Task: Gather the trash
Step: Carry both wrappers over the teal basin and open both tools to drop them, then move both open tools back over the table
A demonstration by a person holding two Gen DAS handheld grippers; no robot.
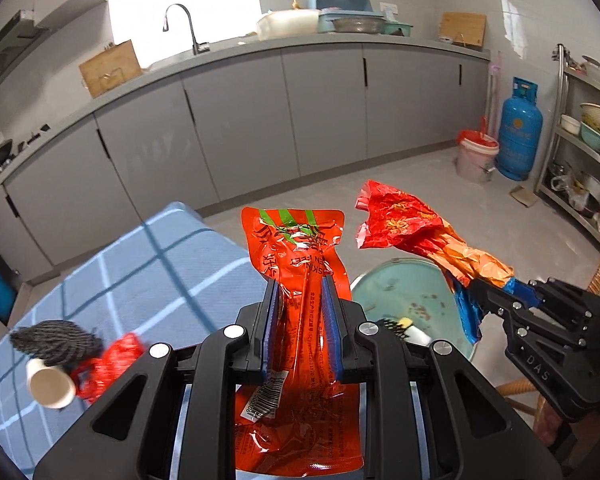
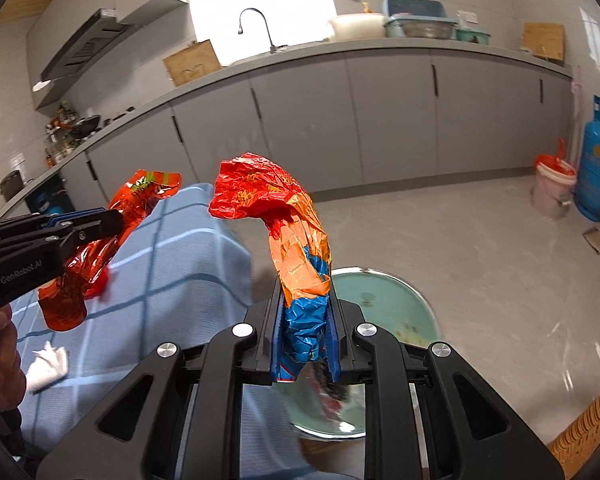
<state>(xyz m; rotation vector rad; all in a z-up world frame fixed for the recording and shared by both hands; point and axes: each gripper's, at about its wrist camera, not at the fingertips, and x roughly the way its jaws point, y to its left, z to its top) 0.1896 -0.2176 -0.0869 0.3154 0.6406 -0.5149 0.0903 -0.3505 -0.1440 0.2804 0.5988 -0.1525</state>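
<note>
My left gripper [image 1: 300, 284] is shut on a glossy red snack packet [image 1: 300, 248] with green stripes, held upright above the edge of the blue checked tablecloth [image 1: 140, 272]. My right gripper [image 2: 305, 292] is shut on a crumpled red, orange and blue wrapper [image 2: 296, 240], held over a pale green round bin [image 2: 388, 304] on the floor. In the left wrist view the right gripper [image 1: 466, 280] and its wrapper [image 1: 404, 224] are to the right, above the bin [image 1: 404, 292]. In the right wrist view the left gripper [image 2: 118, 220] and its packet [image 2: 140, 196] are to the left.
On the cloth lie a paper cup [image 1: 50, 386], a grey knitted item [image 1: 56, 340], a red wrapper [image 1: 112, 360] and a white tissue [image 2: 48, 364]. Grey cabinets [image 1: 320, 108], a lined bucket [image 1: 476, 156], a blue gas cylinder [image 1: 518, 132] and a metal shelf [image 1: 580, 140] stand around the floor.
</note>
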